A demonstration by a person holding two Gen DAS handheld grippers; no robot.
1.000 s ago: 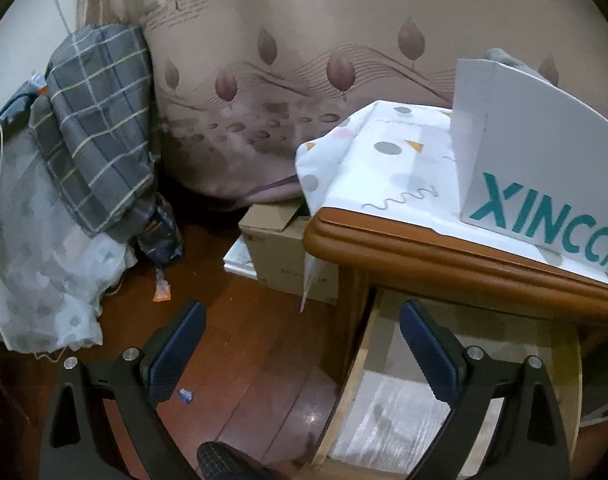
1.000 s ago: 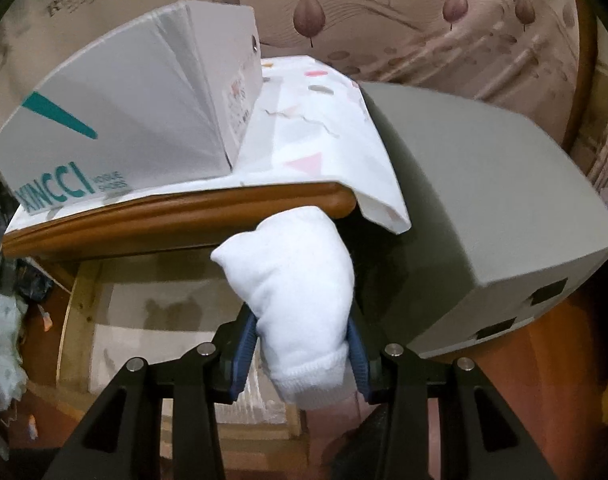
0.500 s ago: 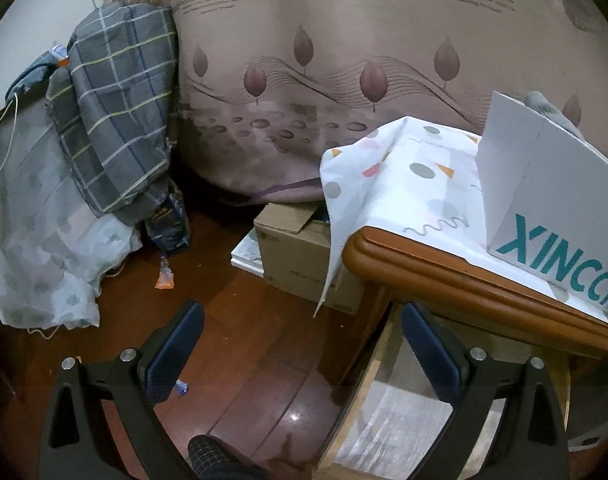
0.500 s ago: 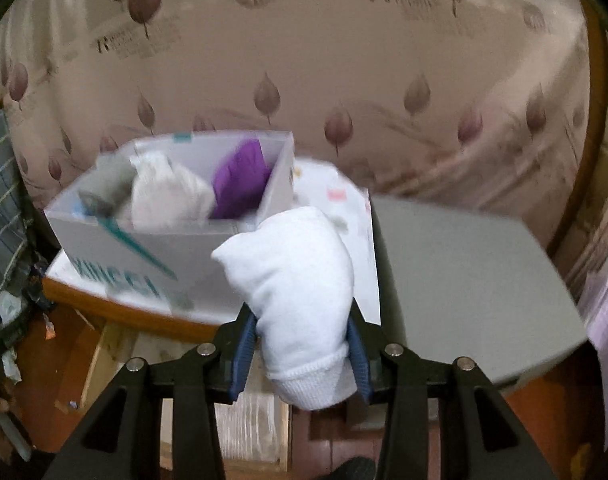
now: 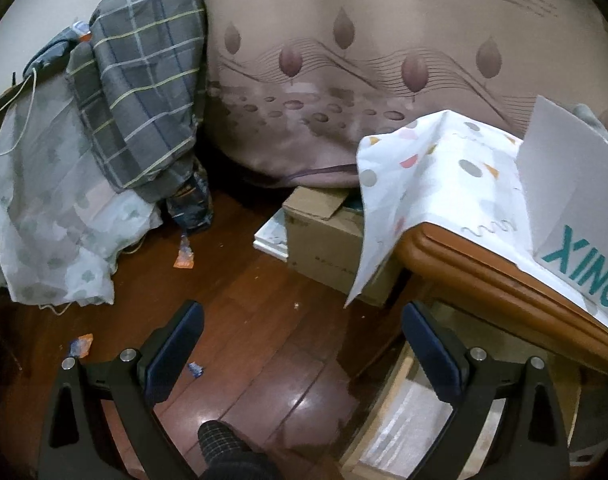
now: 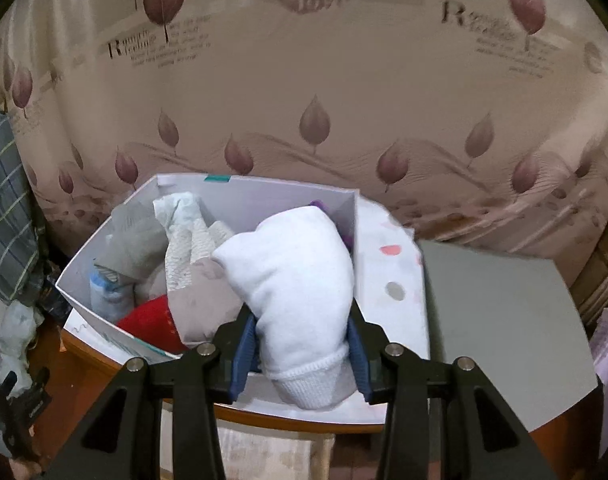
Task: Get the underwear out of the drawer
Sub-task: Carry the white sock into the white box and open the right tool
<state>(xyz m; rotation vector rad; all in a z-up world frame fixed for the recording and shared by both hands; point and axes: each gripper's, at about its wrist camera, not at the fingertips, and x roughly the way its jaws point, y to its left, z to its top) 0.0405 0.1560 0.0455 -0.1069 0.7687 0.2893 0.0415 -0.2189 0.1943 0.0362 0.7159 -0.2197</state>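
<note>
My right gripper (image 6: 301, 354) is shut on a rolled white underwear bundle (image 6: 295, 280) and holds it over a white cardboard box (image 6: 259, 196). Several rolled garments lie in that box, grey, cream, red and purple. The box stands on a wooden cabinet top (image 6: 103, 356) under a spotted cloth (image 6: 388, 280). In the left wrist view the same box (image 5: 564, 192) sits at the right, and the open drawer (image 5: 408, 424) shows below the cabinet top (image 5: 484, 272). My left gripper (image 5: 299, 352) is open above the floor with nothing between its fingers.
A grey flat-topped unit (image 6: 504, 320) stands right of the cabinet. On the wooden floor (image 5: 243, 320) sit a brown carton (image 5: 324, 236) and small wrappers. A plaid cloth (image 5: 143, 80) and pale fabric (image 5: 51, 216) pile up at the left. A leaf-print curtain (image 5: 364, 60) hangs behind.
My right gripper has risen with the white bundle from in front of the drawer to above the box. The left gripper has drifted sideways, away from the cabinet, still open.
</note>
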